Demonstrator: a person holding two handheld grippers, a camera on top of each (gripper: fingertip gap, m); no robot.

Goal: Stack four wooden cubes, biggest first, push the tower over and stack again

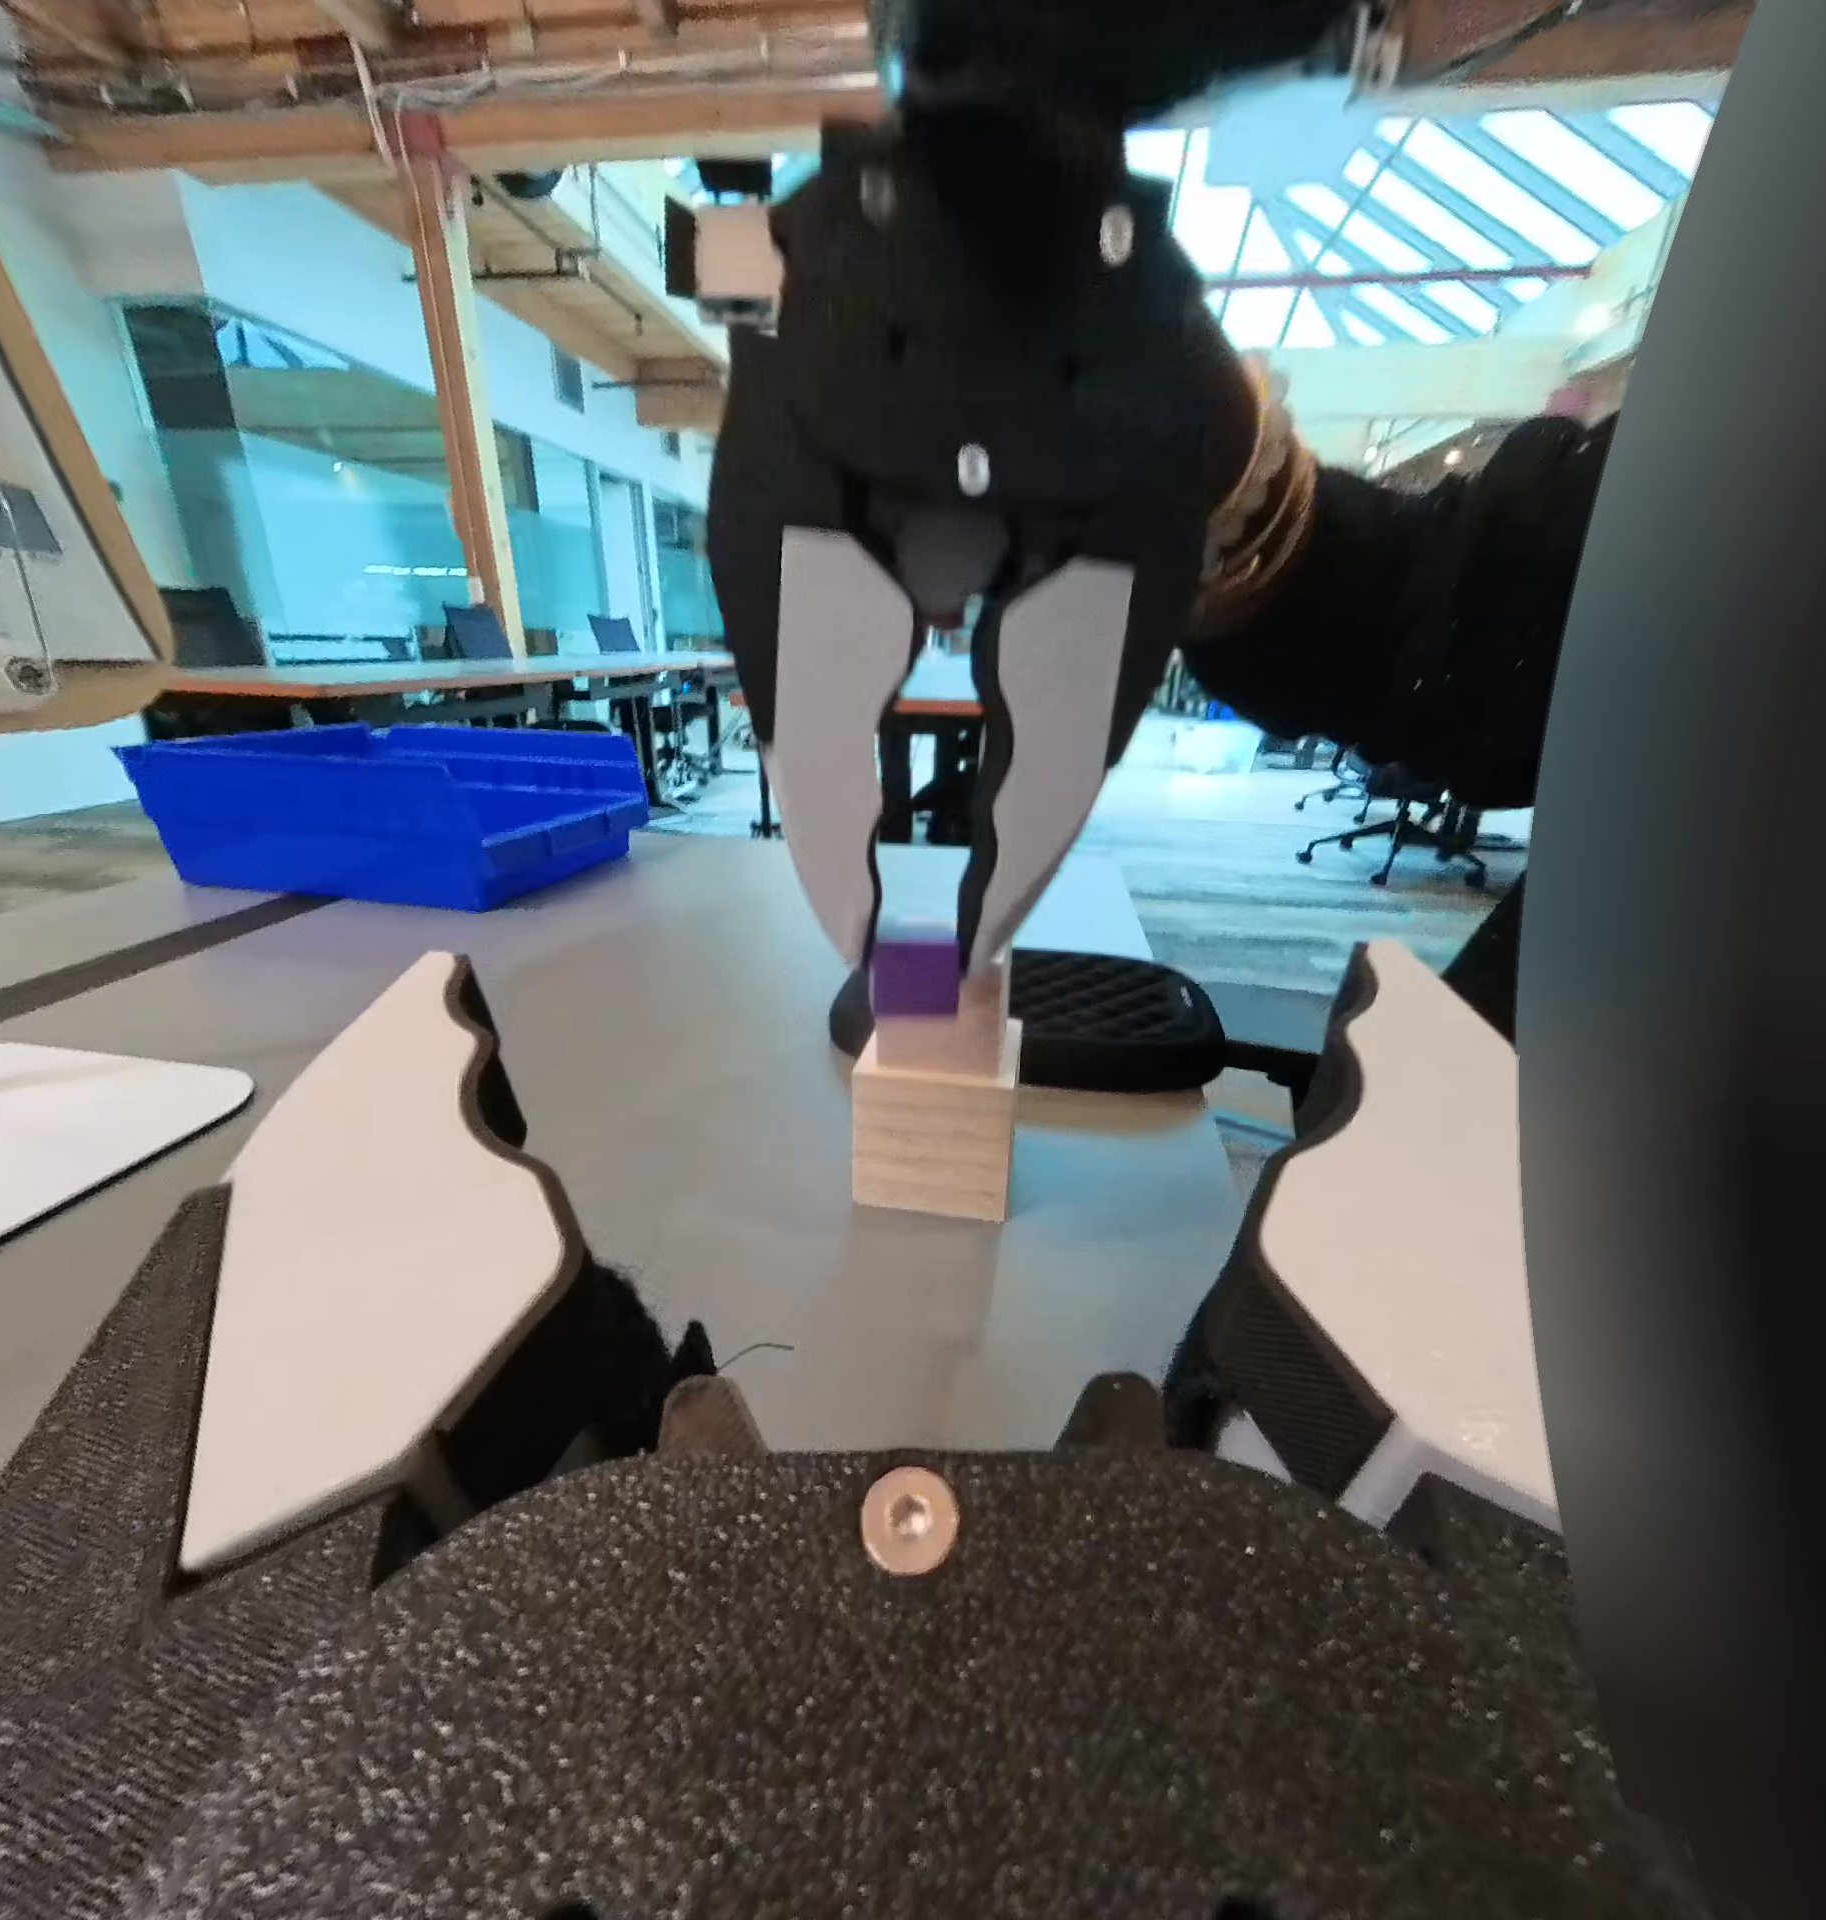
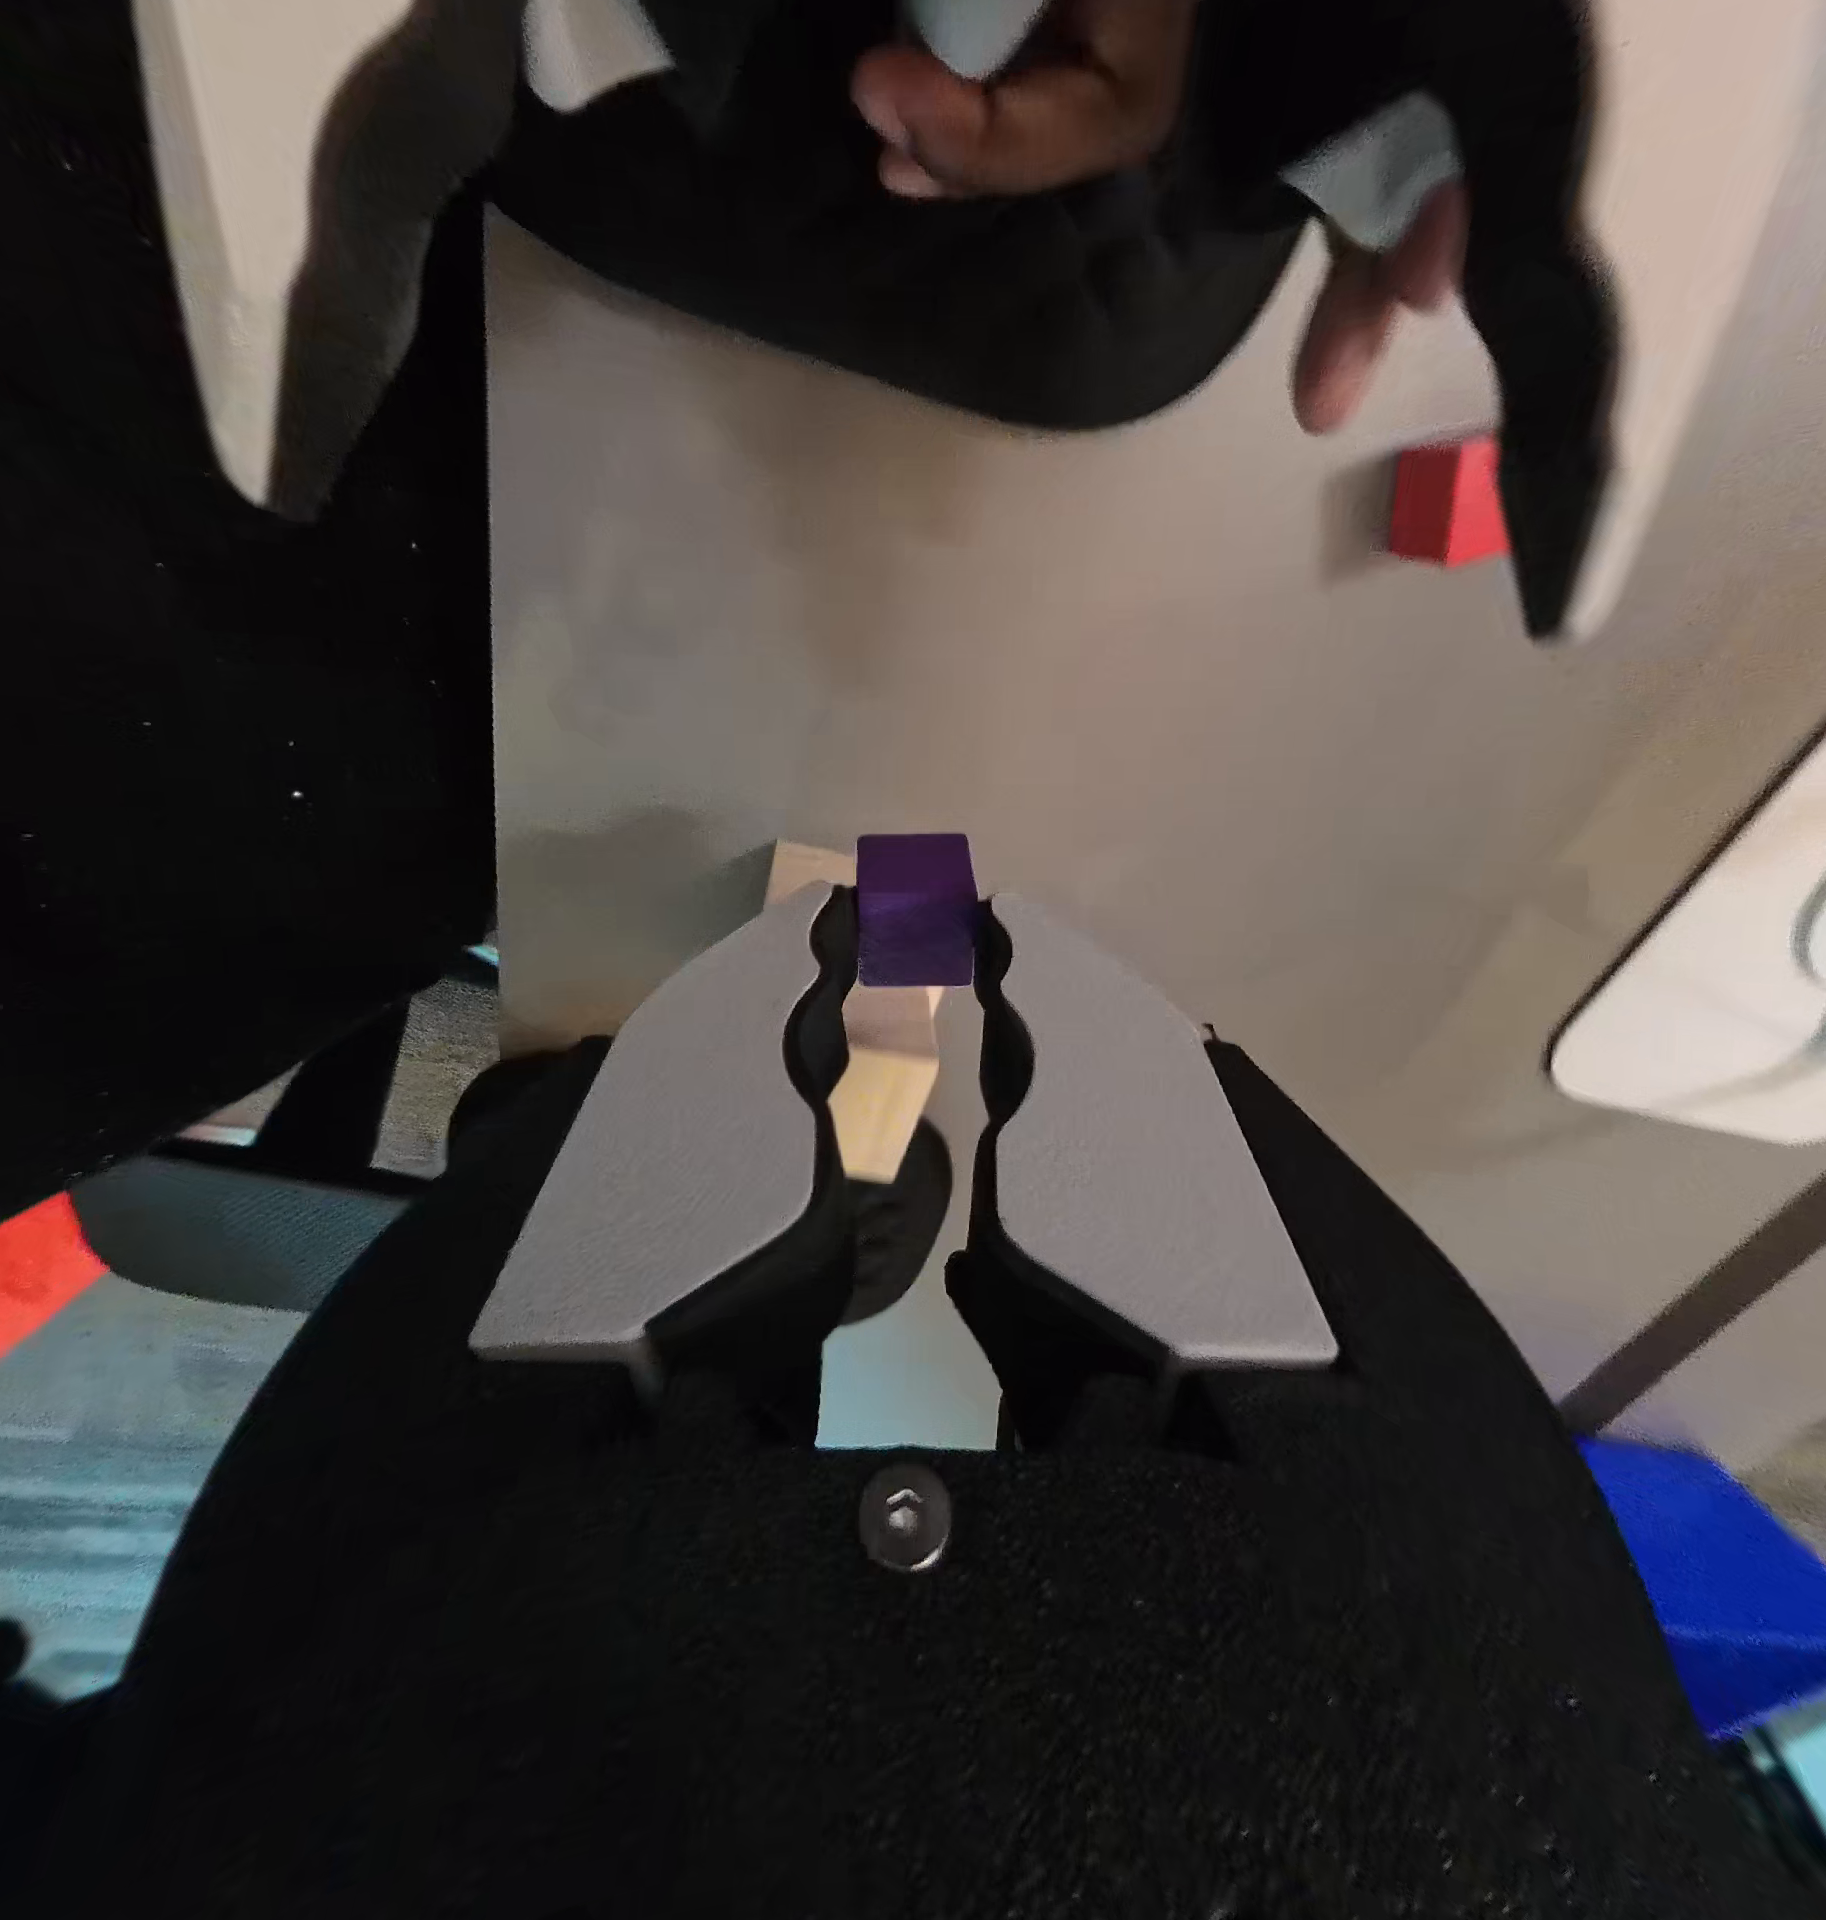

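- Wide-spread, my left gripper (image 1: 914,1195) holds nothing and frames the big wooden cube (image 1: 935,1143) on the table (image 1: 628,1039); drifting forward could knock the stack.
- Middle wooden cube (image 1: 945,1029) sits off-centre, so it may tip.
- My right gripper (image 2: 914,925) pinches the purple cube (image 2: 914,914) on top; a skewed release could topple it.

You are in a big open office. Behind your grey table (image 1: 680,1039) stand long desks (image 1: 421,681) with dark rolling chairs (image 1: 1397,821) on a pale floor. Glass walls (image 1: 369,520) close off rooms at the back. Wooden beams (image 1: 452,416) hold up the roof, and sky windows (image 1: 1460,218) let daylight in. A blue plastic bin (image 1: 389,810) sits on your table.
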